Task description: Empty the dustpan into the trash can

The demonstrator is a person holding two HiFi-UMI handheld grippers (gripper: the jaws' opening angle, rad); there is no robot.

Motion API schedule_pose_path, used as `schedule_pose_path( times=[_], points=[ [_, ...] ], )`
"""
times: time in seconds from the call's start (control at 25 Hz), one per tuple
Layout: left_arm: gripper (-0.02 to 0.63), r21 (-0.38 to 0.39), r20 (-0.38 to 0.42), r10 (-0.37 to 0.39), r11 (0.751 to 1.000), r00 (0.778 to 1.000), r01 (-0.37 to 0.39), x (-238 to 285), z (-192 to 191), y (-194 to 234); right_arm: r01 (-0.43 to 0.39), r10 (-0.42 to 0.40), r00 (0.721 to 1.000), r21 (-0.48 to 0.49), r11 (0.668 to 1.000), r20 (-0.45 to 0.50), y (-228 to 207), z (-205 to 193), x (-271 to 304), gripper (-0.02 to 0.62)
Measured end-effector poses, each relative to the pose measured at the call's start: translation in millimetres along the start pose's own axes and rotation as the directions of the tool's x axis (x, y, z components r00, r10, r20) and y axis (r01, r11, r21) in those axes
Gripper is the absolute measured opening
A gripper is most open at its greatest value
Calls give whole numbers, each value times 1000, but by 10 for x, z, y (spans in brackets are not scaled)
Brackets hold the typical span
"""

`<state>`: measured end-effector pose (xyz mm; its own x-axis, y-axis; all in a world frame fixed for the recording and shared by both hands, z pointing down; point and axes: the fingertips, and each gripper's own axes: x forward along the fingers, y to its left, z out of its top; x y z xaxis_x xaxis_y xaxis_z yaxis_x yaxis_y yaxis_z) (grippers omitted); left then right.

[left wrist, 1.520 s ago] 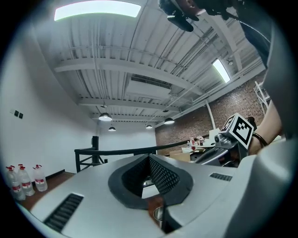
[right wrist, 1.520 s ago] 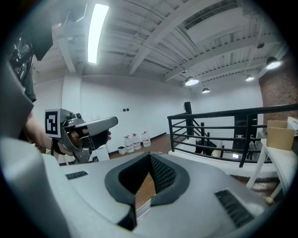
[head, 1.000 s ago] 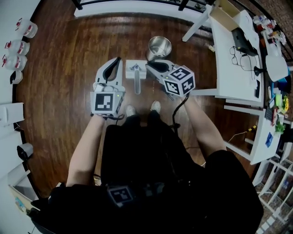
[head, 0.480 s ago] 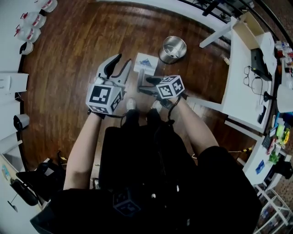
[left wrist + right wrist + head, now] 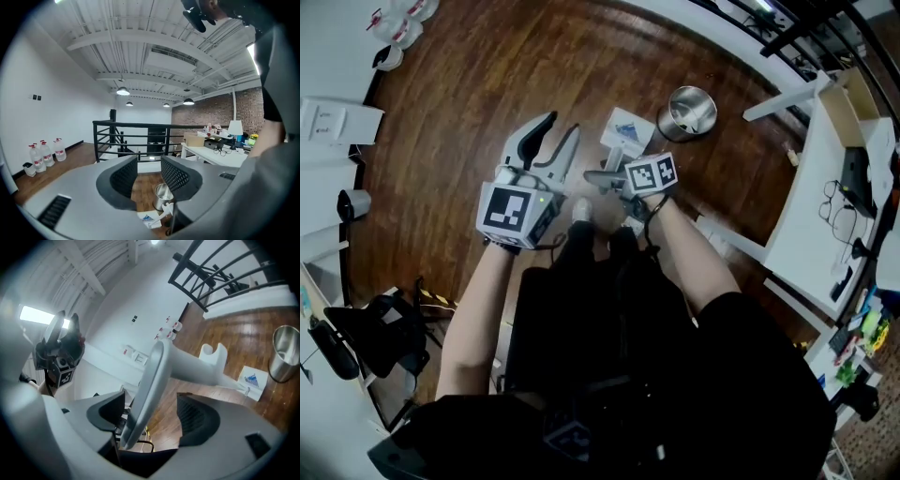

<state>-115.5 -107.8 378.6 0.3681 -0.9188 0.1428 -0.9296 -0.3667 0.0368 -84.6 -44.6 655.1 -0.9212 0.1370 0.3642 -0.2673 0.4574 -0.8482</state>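
- Dark wood floor (image 5: 487,84) lies open ahead of the person and to their left. On the right a white table (image 5: 811,216) closes the space in, and a black railing (image 5: 792,23) edges the far side.
- Near the table's leg stands the trash can (image 5: 689,111), small, shiny metal, upright, its mouth facing up.
- Just beside it, on the side nearer the person, the white dustpan (image 5: 626,131) sits flat on the floor. Its handle (image 5: 187,369) runs back toward the person.
- Low over the floor, the right gripper (image 5: 598,178) has its jaws spread wide, having just been opening. The end of the handle sits between them, nearer one pad, and neither pad squeezes it.
- To its left, the left gripper (image 5: 562,125) points roughly level. Its jaws stand partly apart, having just been opening, with nothing between them. Through the gap its own view shows floor, trash can and dustpan.
- Around the room are white walls, hanging lamps (image 5: 123,91) under an exposed ceiling, a brick wall (image 5: 220,110) beyond the table, and water bottles (image 5: 398,19) against the left wall.
- From the head view, the person's dark clothing fills the lower half and hides the floor beneath, with only the shoes (image 5: 581,208) showing. The table's far end is cut off at the picture's edge. A blue mark on the dustpan's pan is too small to make out.
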Motion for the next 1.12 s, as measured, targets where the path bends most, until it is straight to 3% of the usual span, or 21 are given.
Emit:
schedule_pose_path(
  times=[0.24, 0.36, 0.44, 0.8, 1.12],
  points=[
    [163, -14, -7, 19, 1000, 1000, -20, -8, -19, 66, -65, 64, 998, 37, 997, 27, 14, 150, 207, 353],
    [162, -30, -13, 27, 999, 1000, -27, -13, -41, 99, -89, 87, 995, 45, 995, 40, 46, 225, 238, 245],
    [162, -32, -15, 26, 999, 1000, -27, -7, -50, 108, -101, 97, 994, 66, 993, 59, 62, 285, 229, 109],
    [161, -84, -18, 17, 996, 1000, -18, 53, -62, 134, -133, 125, 989, 105, 986, 78, 72, 311, 132, 26],
    [161, -100, -25, 6, 995, 1000, -9, -11, -114, 145, -127, 125, 991, 39, 991, 55, 109, 297, 100, 5]
  ],
)
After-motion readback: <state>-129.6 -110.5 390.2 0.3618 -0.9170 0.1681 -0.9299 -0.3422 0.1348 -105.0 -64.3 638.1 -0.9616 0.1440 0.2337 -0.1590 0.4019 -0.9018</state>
